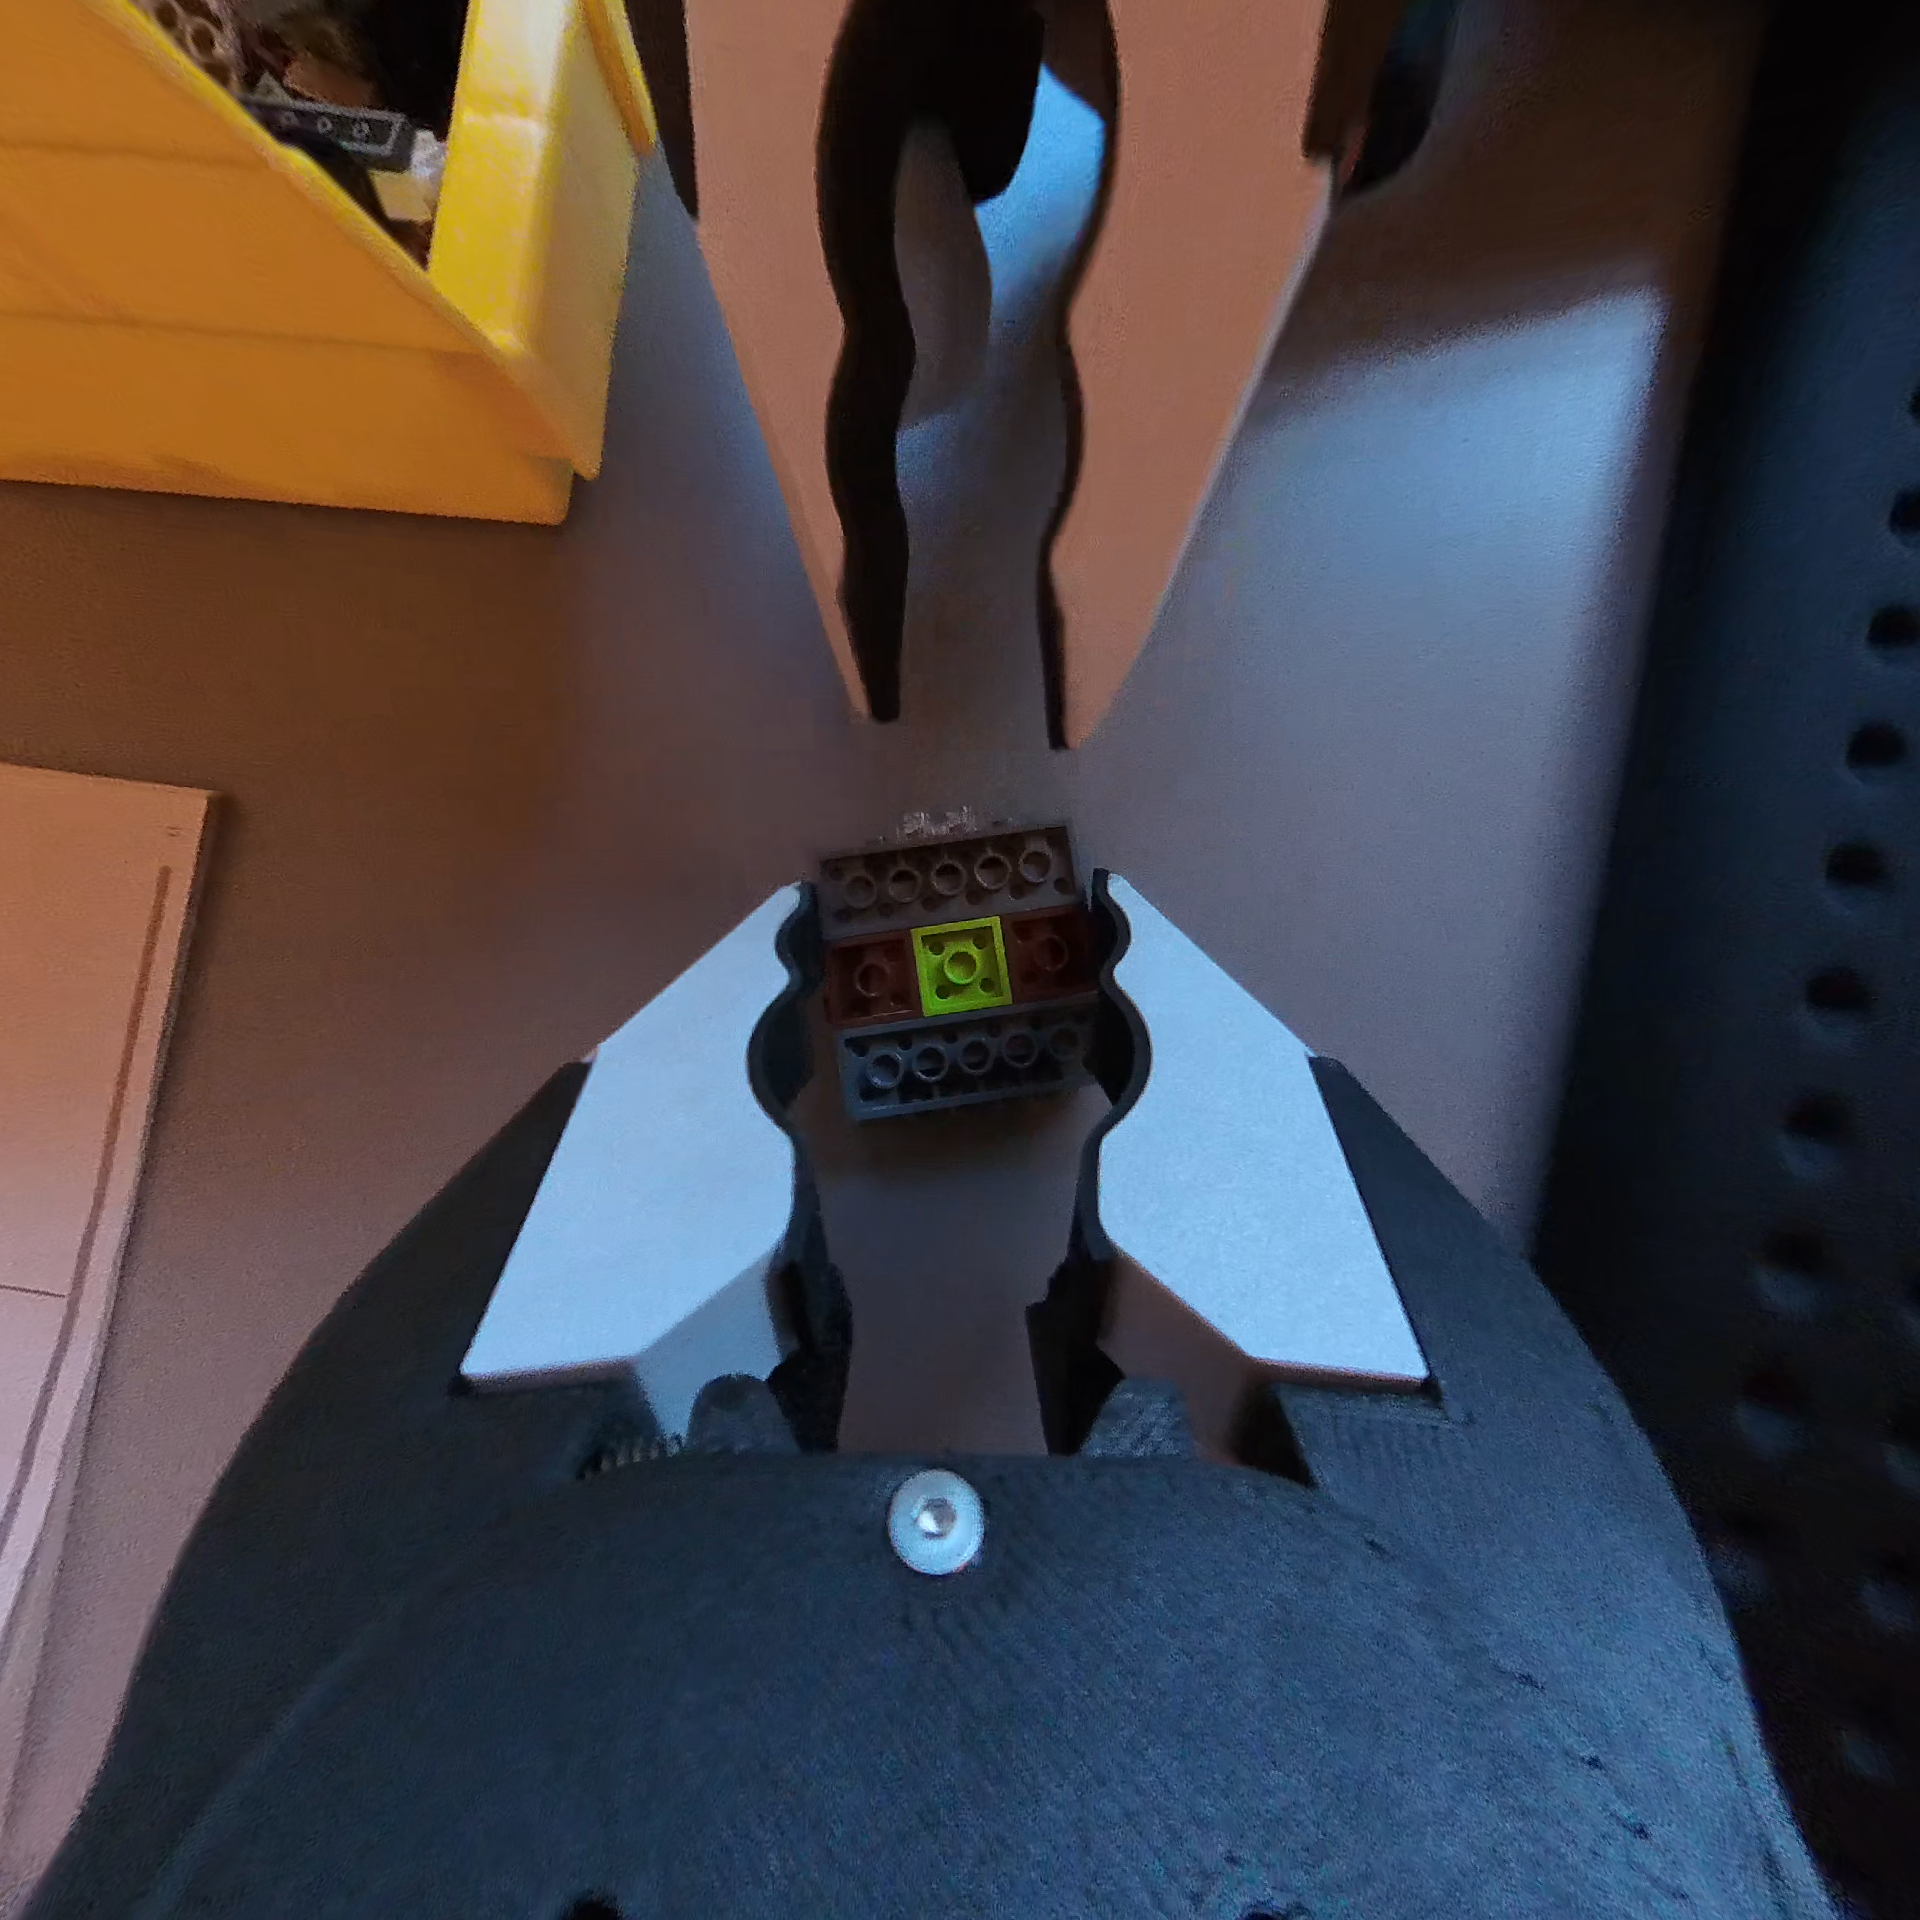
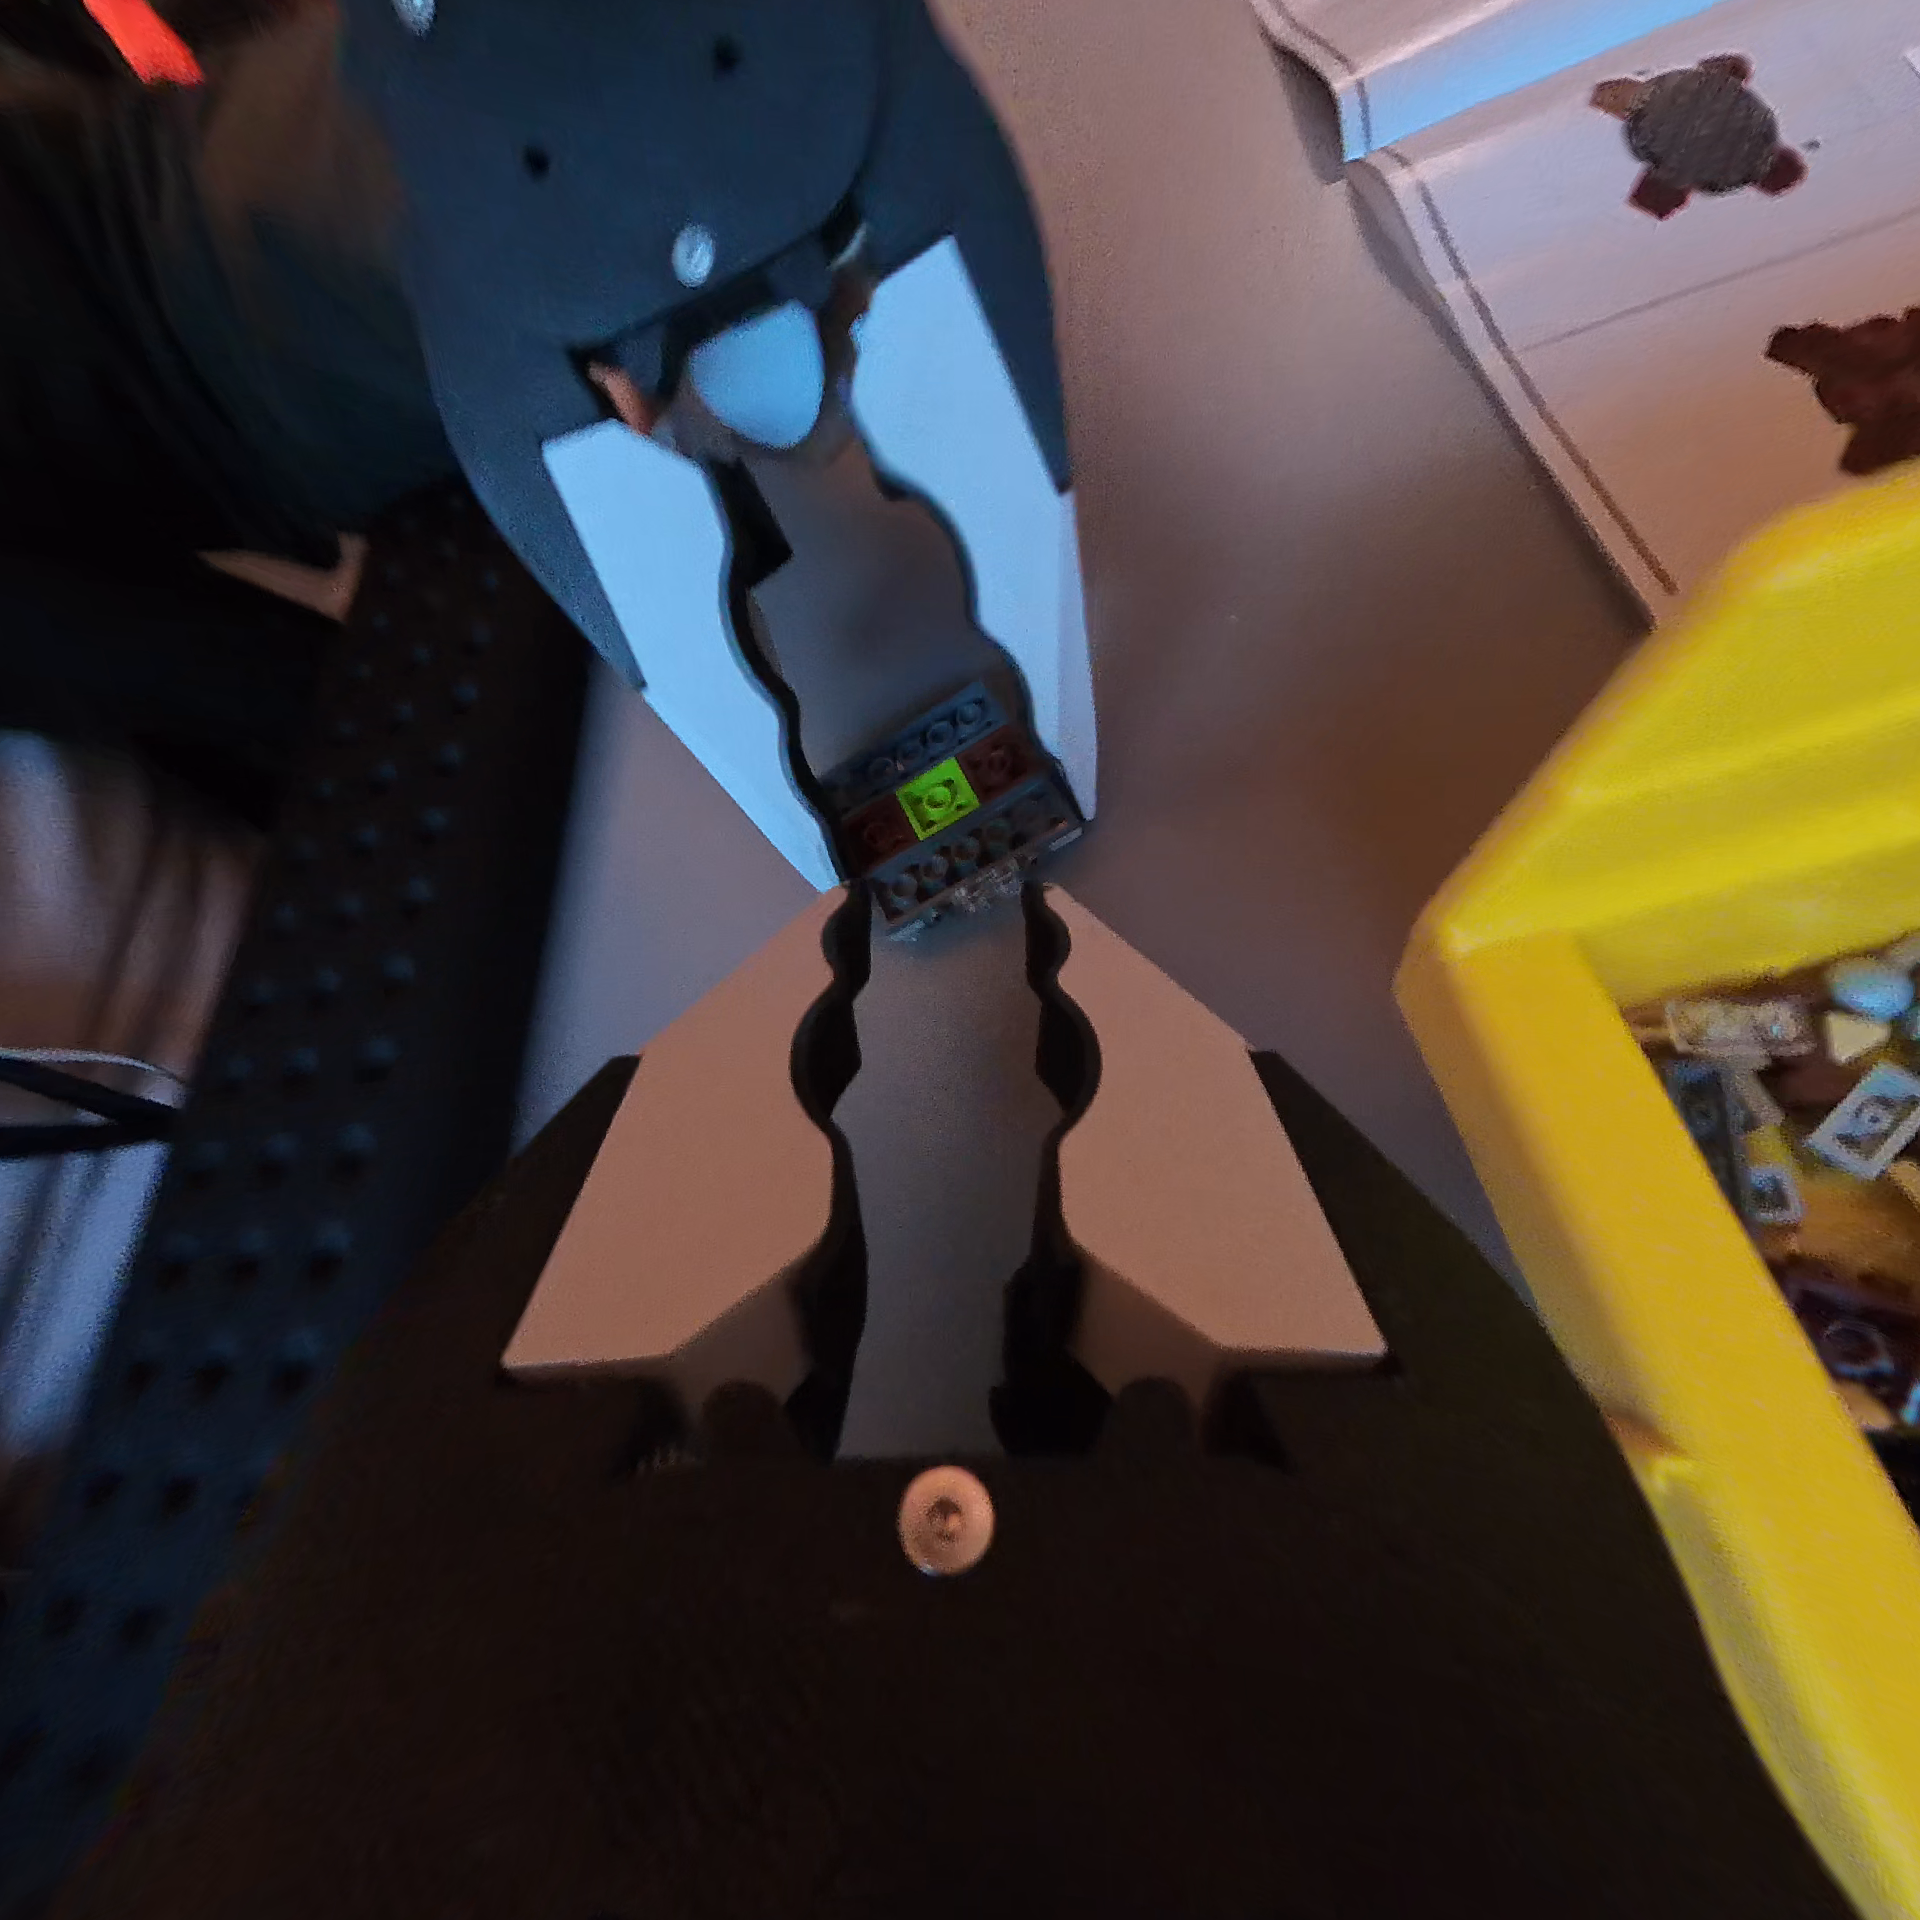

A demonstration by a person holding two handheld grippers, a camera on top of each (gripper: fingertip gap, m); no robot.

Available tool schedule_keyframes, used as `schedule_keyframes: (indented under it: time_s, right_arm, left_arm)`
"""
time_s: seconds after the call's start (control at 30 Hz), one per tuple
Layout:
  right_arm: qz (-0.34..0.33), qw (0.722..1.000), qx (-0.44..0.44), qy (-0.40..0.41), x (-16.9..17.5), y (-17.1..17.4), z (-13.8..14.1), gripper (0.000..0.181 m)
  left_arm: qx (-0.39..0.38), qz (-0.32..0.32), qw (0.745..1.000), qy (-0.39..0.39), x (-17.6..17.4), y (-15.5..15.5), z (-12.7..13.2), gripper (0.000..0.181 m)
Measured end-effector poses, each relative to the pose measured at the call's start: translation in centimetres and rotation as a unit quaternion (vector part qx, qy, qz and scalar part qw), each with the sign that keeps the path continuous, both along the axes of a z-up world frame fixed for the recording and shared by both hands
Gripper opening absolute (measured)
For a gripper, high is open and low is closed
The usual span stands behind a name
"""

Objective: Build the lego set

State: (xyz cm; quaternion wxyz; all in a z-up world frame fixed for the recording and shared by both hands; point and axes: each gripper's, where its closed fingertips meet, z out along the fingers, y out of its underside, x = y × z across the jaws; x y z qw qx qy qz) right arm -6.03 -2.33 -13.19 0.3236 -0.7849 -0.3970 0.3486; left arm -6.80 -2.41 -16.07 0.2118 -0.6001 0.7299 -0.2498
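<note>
A small lego assembly (image 1: 961,1070) of two dark grey beams, brown bricks and a lime plate (image 1: 961,966) in the middle is clamped between the fingertips of my left gripper (image 1: 954,914), just above the grey table. A small clear piece sits on its far edge. My right gripper (image 1: 971,727) comes in from the opposite side, open and empty, its tips just short of the assembly. In the right wrist view the assembly (image 2: 940,800) sits in the left gripper (image 2: 956,847), right in front of my right gripper (image 2: 943,899).
A yellow bin (image 1: 260,312) with several loose pieces stands at the left; in the right wrist view the bin (image 2: 1662,831) is at the right. White instruction sheets (image 2: 1558,208) lie beyond it. A black perforated board (image 2: 312,935) runs along one side. My left and right fingertips are right by each other.
</note>
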Motion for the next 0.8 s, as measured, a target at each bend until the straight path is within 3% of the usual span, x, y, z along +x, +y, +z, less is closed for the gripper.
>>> schedule_keyframes:
  time_s: [0.23, 0.57, 0.67, 0.8]
  right_arm:
    - [-0.076, 0.975, -0.140, 0.157, 1.4, 0.8, 2.9, 0.014]
    - [-0.099, 0.958, -0.200, 0.178, 0.9, 1.4, 1.3, 0.014]
    - [-0.104, 0.957, -0.201, 0.182, 1.3, 1.6, 1.3, 0.000]
    - [-0.102, 0.952, -0.203, 0.207, 1.4, 1.8, 2.1, 0.006]
  left_arm:
    - [0.189, -0.003, 0.980, -0.064, 1.2, 2.0, 2.0, 0.050]
    - [0.215, -0.013, 0.972, -0.093, 1.8, 1.5, 2.8, 0.050]
    - [0.208, -0.011, 0.972, -0.111, 2.0, 1.3, 3.3, 0.050]
    - [0.199, -0.009, 0.972, -0.124, 2.0, 1.2, 4.0, 0.050]
